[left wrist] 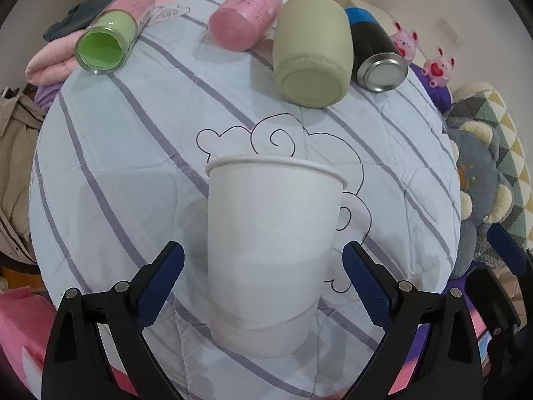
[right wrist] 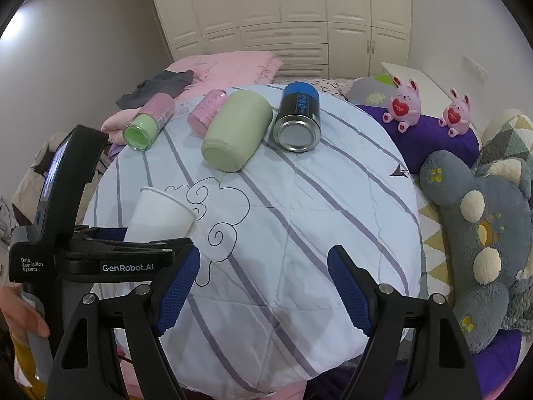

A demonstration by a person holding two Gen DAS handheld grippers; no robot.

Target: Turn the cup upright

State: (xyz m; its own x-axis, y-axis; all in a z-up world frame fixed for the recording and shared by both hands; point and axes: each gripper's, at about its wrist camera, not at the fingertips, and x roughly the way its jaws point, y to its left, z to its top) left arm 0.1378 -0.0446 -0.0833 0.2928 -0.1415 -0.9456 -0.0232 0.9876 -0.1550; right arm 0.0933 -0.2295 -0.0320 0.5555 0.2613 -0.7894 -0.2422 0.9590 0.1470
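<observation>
Between the spread fingers of the left tongs (left wrist: 263, 283), on the striped quilt (left wrist: 133, 166) that covers the bed, a white paper cup (left wrist: 269, 253) stands upright with its rim on top; the blue pads (left wrist: 160, 286) flank its lower wall on either side with a gap showing, so nothing is clamped. Ahead of these tongs and to the left, a green cup (left wrist: 103, 45) lies on its side with its mouth facing the camera. Further right in the same far row lie a pink cup (left wrist: 245, 16), a larger pale olive cup (left wrist: 313, 50) with its base toward the camera, and a black and blue can (left wrist: 376, 53) touching the olive cup's side. In the right wrist view, the right tongs (right wrist: 263, 286) hang above bare quilt with fingers wide apart and nothing between them; the left tongs and the white cup sit just to their left. Ahead and to the right, two pink bunny toys (right wrist: 401, 106) sit on a purple cushion (right wrist: 429, 143), and a grey plush (right wrist: 483, 240) lies nearer on the right.
</observation>
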